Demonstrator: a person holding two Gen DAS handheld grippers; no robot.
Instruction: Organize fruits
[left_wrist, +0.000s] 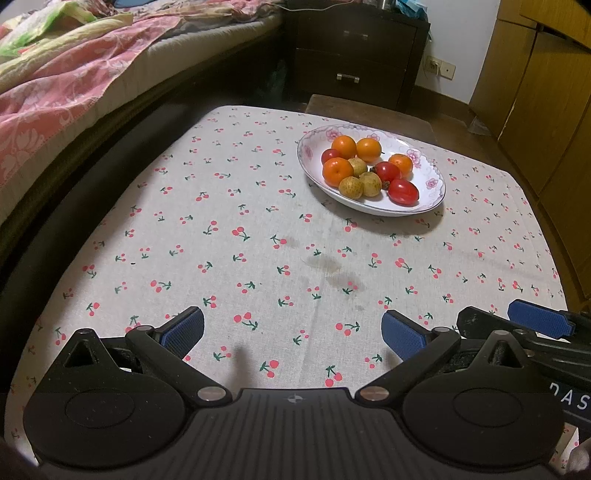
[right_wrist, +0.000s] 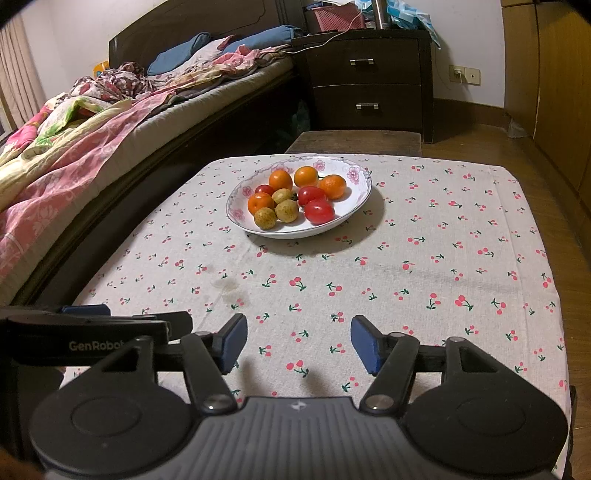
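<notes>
Both grippers are hanging low over the near edge of the table (right_wrist: 424, 258), side by side and well apart from the fruit. The left gripper (left_wrist: 293, 334) is holding its blue pads spread wide with only cherry-print cloth between them; the right gripper (right_wrist: 299, 341) is standing spread too, somewhat narrower, and pinching nothing.

The fruit is sitting piled in a white floral dish (right_wrist: 360, 192) toward the far side of the table, with the bed (right_wrist: 92, 147) running along the left. Small oranges (right_wrist: 280, 180) are lying at the far part of the dish, red tomatoes (right_wrist: 319, 211) toward the right, and pale yellow-brown round fruits (right_wrist: 265, 218) at the near rim, all touching one another.

Everything looks light and small. The oranges are probably firm enough for a plain pinch across the middle. The tomatoes are looking smooth and glossy, so they are likely slipping or bruising under a hard squeeze; a gentle hold across the short width suits them. The dish is likely sliding on the cloth if nudged.
</notes>
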